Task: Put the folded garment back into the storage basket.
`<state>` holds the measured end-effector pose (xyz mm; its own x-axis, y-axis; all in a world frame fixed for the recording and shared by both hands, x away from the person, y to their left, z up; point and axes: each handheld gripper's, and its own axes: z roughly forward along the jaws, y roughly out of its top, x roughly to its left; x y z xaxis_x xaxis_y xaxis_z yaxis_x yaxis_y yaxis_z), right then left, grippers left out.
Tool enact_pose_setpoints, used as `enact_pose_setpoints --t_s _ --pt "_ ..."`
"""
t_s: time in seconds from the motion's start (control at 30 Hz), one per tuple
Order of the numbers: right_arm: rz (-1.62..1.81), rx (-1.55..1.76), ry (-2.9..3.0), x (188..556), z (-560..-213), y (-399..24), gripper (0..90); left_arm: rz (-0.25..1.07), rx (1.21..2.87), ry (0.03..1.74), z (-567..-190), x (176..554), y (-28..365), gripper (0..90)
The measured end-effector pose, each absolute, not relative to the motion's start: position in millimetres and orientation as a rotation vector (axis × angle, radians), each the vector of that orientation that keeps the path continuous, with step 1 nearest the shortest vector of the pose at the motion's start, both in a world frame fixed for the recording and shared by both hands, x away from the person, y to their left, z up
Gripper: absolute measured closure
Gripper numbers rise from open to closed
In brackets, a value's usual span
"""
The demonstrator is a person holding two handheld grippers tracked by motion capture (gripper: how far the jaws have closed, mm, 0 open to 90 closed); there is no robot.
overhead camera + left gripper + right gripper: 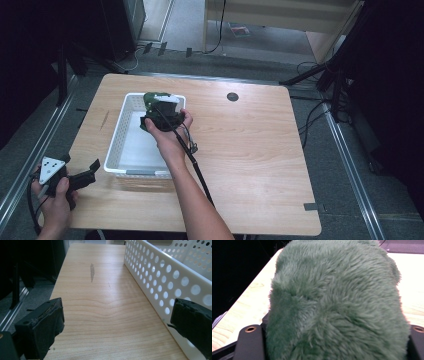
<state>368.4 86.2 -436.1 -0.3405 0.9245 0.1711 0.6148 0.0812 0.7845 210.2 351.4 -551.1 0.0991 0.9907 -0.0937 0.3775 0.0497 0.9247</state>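
A green plush toy point(150, 99) hangs over the far end of a white perforated basket point(129, 102), held in my right gripper point(159, 111). In the right gripper view its green fur point(337, 300) bulges between the two black jaws, which press on it from both sides. My left gripper point(89, 170) rests near the table's front left corner, just left of the basket. Its jaws stand wide apart with bare wood between them, and one fingertip point(192, 322) is close to the basket's wall point(160, 277).
The wooden table point(250, 150) has a dark round grommet point(232, 97) near its far edge and a grey scuff point(92, 271) left of the basket. Black stands and cables surround the table on the floor.
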Motion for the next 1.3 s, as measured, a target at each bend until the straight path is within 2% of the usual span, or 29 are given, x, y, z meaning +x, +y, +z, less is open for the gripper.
enact_pose_setpoints --t_s 1.07,1.3 --pt "1.006 1.55 2.116 386.6 -494.2 124.0 24.6 0.853 1.479 1.427 -551.2 210.8 352.0 0.0" --pt "0.94 1.667 2.158 392.4 -499.8 120.7 18.3 0.853 1.476 1.427 -551.3 211.0 351.7 0.0"
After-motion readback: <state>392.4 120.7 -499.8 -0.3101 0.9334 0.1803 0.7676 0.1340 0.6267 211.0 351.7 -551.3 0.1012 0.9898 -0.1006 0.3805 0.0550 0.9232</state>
